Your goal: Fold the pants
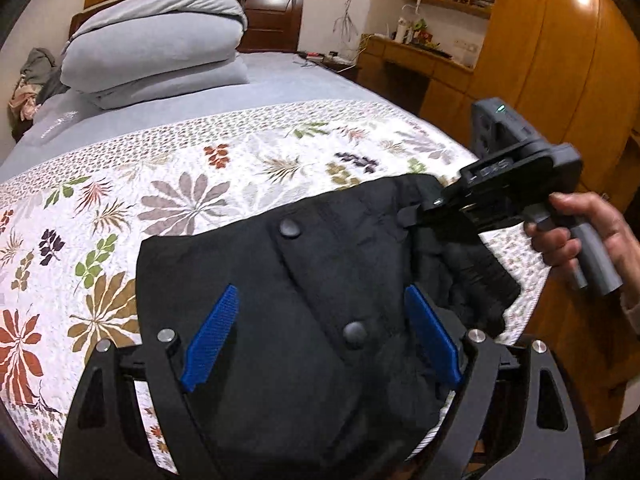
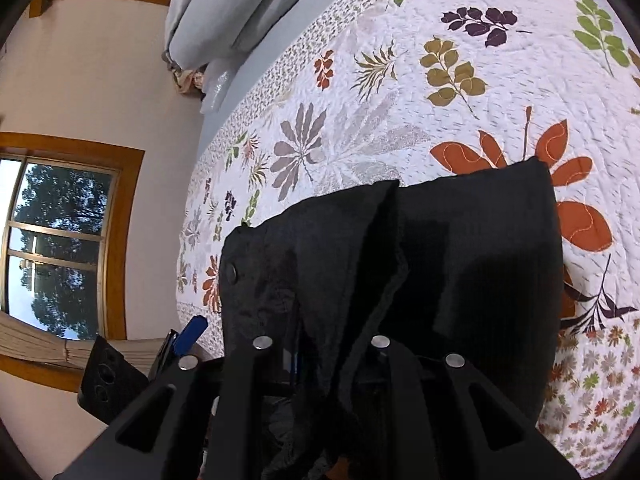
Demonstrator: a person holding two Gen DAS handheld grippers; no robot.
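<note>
Black pants (image 1: 312, 300) lie bunched on the near edge of the quilt (image 1: 200, 184)

The left gripper (image 1: 320, 336) hovers over the pants with its blue pads (image 1: 212, 336) spread wide, holding nothing, two round buttons showing between them. The right gripper (image 1: 416, 212), held by a hand (image 1: 580, 236), is at the pants' far right corner with its tip closed into the cloth; from its own camera the fabric drapes over the fingers and hides them, so I cannot tell how tightly it grips. Beyond the pants, at the head of the quilt, sits a folded grey duvet (image 1: 156, 52)
</note>
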